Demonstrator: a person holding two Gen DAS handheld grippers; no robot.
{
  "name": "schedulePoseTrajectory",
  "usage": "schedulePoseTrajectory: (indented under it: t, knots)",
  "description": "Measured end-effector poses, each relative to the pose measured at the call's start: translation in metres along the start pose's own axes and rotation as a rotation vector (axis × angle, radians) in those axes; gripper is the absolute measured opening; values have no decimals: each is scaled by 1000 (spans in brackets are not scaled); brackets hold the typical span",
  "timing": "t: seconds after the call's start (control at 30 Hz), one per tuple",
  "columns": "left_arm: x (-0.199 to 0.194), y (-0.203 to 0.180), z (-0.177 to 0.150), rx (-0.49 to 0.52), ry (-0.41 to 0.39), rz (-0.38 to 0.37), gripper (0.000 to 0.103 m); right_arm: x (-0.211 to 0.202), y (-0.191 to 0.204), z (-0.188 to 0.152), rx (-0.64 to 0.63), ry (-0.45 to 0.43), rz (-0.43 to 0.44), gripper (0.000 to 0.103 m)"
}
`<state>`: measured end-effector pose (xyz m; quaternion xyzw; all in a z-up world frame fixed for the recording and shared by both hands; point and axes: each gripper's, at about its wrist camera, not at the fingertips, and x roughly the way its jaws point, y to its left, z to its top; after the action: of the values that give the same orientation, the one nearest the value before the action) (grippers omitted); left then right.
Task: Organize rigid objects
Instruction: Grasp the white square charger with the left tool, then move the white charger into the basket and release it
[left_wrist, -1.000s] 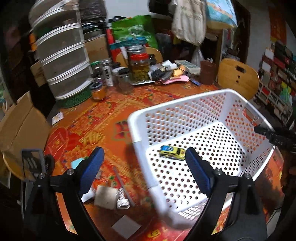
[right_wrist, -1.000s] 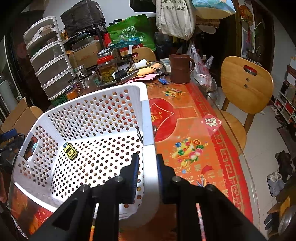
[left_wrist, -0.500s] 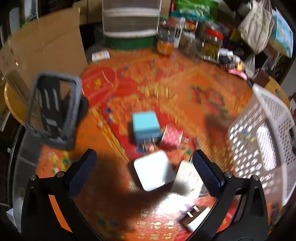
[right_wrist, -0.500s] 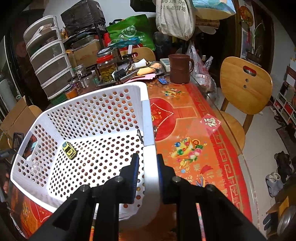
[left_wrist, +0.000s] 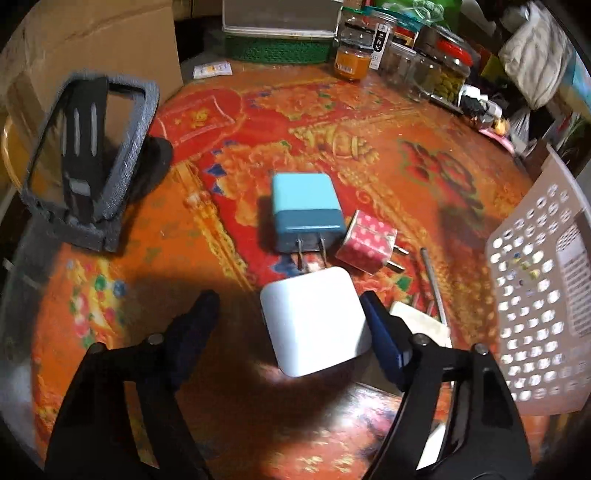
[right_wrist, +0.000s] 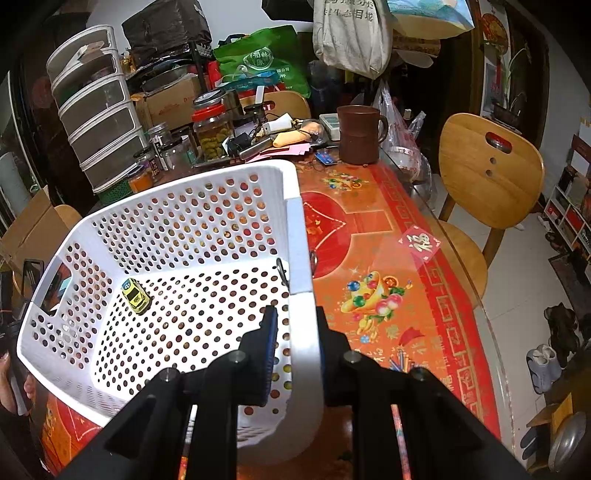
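Note:
A white square charger (left_wrist: 314, 325) lies on the red patterned tablecloth between the fingers of my left gripper (left_wrist: 289, 299), whose jaws are closing. The right finger sits at the charger's edge and the left finger stands clear of it. Just beyond lie a blue charger (left_wrist: 303, 206) and a pink dotted charger (left_wrist: 367, 240). The white perforated basket (left_wrist: 535, 295) stands at the right. My right gripper (right_wrist: 295, 317) is shut on the basket's side wall (right_wrist: 299, 258). A small yellow toy car (right_wrist: 136, 295) lies inside on the basket floor.
A grey phone stand (left_wrist: 85, 158) stands at the left, near a cardboard box (left_wrist: 92, 37). Another white block (left_wrist: 421, 321) and a thin metal rod (left_wrist: 434, 284) lie by the basket. Jars (left_wrist: 351, 55) crowd the far edge. A brown mug (right_wrist: 360, 133) and wooden chair (right_wrist: 487, 170) are on the right.
My left gripper swung away from over the basket, dropped down toward the chargers, and its jaws narrowed around the white charger. The right gripper and the basket stayed put.

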<state>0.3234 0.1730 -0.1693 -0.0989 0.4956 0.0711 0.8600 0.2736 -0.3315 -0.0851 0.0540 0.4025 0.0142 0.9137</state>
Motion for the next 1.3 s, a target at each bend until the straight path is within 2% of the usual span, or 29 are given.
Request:
schedulePoseTrajectory:
  t: [0.07, 0.1, 0.23, 0.47, 0.83, 1.3]
  knots:
    - [0, -4, 0, 3, -6, 14, 60, 1, 0, 0, 1, 1, 1, 16]
    - [-2, -6, 1, 6, -9, 7, 50, 2, 0, 0, 3, 2, 2, 16]
    - [-7, -16, 1, 39, -35, 45, 50, 3, 0, 1, 7, 5, 6, 16]
    - [-48, -28, 6, 62, -116, 45, 50, 7, 0, 1, 4, 8, 14, 16]
    - [-126, -73, 11, 147, -218, -31, 50, 19, -4, 0, 18, 21, 19, 16]
    - [-181, -162, 15, 266, -278, -140, 50, 21, 1, 6, 30, 28, 7, 16]
